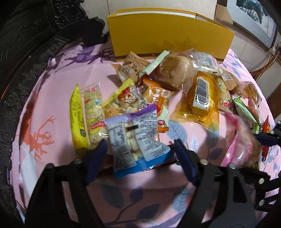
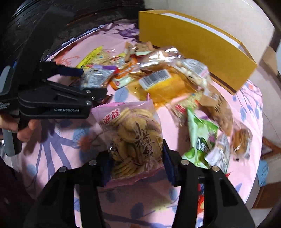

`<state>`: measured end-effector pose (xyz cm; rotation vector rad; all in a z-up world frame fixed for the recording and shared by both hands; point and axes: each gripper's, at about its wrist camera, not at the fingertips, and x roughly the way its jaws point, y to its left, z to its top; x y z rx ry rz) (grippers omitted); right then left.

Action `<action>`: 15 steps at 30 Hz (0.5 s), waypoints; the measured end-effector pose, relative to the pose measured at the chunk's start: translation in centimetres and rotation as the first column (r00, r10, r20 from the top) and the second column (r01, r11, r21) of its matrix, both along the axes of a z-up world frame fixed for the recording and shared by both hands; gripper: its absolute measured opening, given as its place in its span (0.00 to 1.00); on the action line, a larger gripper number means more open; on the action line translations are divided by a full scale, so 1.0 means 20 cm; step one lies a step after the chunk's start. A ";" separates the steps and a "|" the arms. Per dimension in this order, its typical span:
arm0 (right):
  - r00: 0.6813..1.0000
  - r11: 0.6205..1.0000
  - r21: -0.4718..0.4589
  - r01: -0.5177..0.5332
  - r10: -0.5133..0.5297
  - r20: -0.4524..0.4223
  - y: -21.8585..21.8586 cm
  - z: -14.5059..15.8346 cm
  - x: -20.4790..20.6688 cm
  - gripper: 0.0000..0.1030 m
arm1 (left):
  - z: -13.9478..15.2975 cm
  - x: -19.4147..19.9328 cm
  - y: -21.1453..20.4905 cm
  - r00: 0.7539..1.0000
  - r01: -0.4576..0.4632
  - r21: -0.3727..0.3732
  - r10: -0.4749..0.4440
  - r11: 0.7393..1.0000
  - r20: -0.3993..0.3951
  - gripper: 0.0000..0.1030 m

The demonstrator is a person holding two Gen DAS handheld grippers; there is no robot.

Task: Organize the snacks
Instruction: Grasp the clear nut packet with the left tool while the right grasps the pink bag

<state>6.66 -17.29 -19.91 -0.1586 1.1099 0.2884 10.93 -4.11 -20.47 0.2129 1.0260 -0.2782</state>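
One pink bag of round biscuits [image 2: 133,140] is clamped between the pads of the right gripper [image 2: 137,164], one purple-and-blue packet [image 1: 135,140] is straddled, apparently untouched, by the parted left gripper [image 1: 140,154], and one yellow box [image 1: 168,35] is seen behind the snack pile on the pink cloth [image 1: 52,98].

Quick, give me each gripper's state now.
Left gripper: open, straddling the purple packet.
Right gripper: shut on the pink biscuit bag.

Pink leaf-print tablecloth [image 1: 52,98], dark carved wooden furniture [image 1: 26,43] — framed picture [image 1: 252,15], cardboard box [image 1: 223,14]
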 end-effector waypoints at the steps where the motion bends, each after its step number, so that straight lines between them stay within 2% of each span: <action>1: 1.000 0.999 0.023 0.022 -0.022 -0.007 -0.02 0.00 0.00 0.48 | -0.01 0.01 -0.01 1.000 0.003 -0.002 -0.003 1.000 -0.008 0.67; 5: 0.999 0.998 0.038 0.043 -0.043 0.004 -0.04 0.03 -0.02 0.48 | -0.02 0.03 -0.01 1.000 -0.001 -0.023 0.001 1.000 -0.003 0.63; 6: 0.999 0.998 0.038 0.045 -0.045 0.010 -0.04 0.05 -0.02 0.48 | -0.02 0.03 -0.01 1.000 -0.005 -0.020 0.005 1.000 0.000 0.59; 8: 0.998 0.997 0.044 0.056 -0.057 0.027 -0.05 0.08 -0.03 0.48 | 0.00 0.03 0.01 1.000 -0.014 -0.027 0.014 1.000 0.006 0.59; 12: 0.993 0.993 0.065 0.094 -0.098 0.059 -0.09 0.15 -0.02 0.48 | 0.11 0.02 0.04 0.998 -0.021 -0.048 0.023 0.999 0.052 0.59; 15: 0.988 0.988 0.095 0.124 -0.132 0.083 -0.13 0.22 0.02 0.48 | 0.25 0.04 0.04 0.994 -0.021 -0.071 0.029 0.997 0.104 0.59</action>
